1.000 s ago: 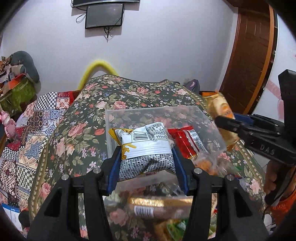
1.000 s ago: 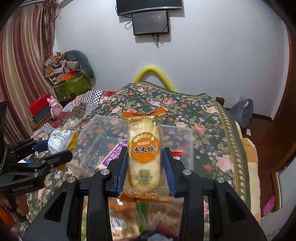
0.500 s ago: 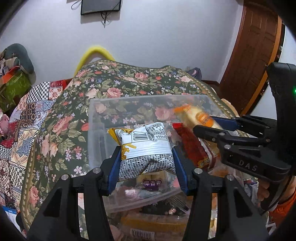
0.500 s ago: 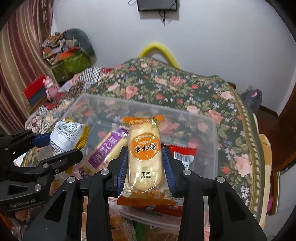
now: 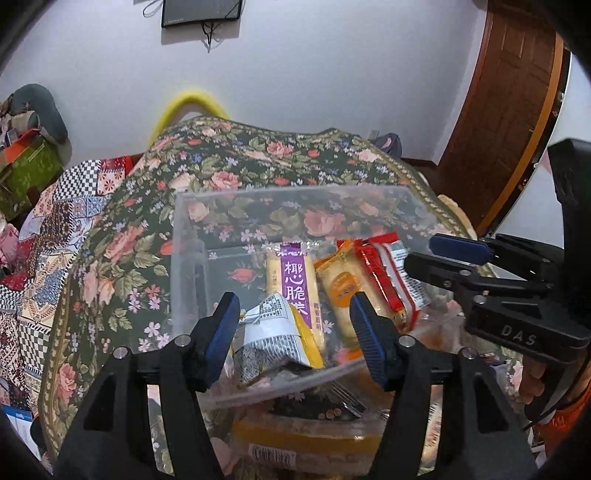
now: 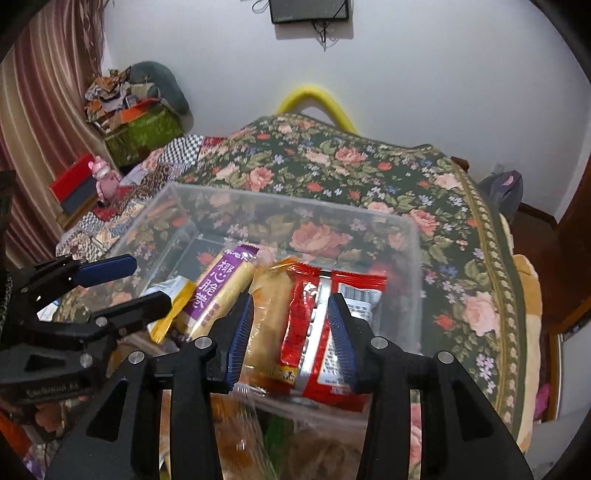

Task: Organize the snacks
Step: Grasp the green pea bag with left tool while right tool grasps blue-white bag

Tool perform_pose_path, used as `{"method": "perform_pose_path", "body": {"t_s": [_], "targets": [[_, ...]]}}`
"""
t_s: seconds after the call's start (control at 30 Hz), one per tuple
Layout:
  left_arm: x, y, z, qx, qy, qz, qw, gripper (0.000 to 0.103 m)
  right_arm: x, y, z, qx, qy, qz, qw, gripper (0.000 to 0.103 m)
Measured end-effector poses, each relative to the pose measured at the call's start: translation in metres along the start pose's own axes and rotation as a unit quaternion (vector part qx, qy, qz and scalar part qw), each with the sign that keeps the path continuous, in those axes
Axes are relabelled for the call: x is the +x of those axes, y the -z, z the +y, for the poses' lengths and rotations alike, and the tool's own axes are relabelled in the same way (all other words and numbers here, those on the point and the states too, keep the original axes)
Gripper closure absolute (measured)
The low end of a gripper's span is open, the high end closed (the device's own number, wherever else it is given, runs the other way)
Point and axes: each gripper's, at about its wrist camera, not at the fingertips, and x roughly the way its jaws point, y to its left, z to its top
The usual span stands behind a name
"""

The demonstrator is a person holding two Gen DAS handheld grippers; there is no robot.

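Your left gripper (image 5: 291, 328) has just spread, dropping the grey-and-white packet (image 5: 271, 332) into the clear bin (image 5: 295, 194). Your right gripper (image 6: 291, 332), also opening, no longer pinches the orange rice-cracker pack (image 6: 267, 317), now inside the bin. Both deliveries look done.

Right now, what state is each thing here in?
left gripper: open, jaws just opening; white-and-yellow packet lies loose between them
right gripper: open, jaws just opening; orange packet lies loose between them
clear box: open-topped, packets inside
wall screen: dark

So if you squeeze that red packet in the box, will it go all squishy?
Probably crinkly, not squishy: the red packet looks like thin, shiny foil. It likely feels light and a bit slippery. It lies flat, so it shouldn't roll.
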Motion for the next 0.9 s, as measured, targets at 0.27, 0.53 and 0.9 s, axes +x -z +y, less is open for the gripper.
{"method": "perform_pose_path", "body": {"t_s": [0.27, 0.53, 0.9], "targets": [[-0.042, 0.01, -0.01, 0.01, 0.003, -0.02, 0.9998, 0.034, -0.048, 0.016, -0.009, 0.016, -0.002, -0.036, 0.999, 0.056], [-0.065, 0.048, -0.018, 0.005, 0.012, -0.004, 0.9999, 0.03, -0.077, 0.054, -0.017, 0.024, 0.013, -0.044, 0.999, 0.047], [-0.059, 0.094, -0.033, 0.001, 0.009, 0.033, 0.9994, 0.022, -0.082, 0.116, -0.028, 0.051, 0.038, -0.016, 0.998, 0.029]]}}
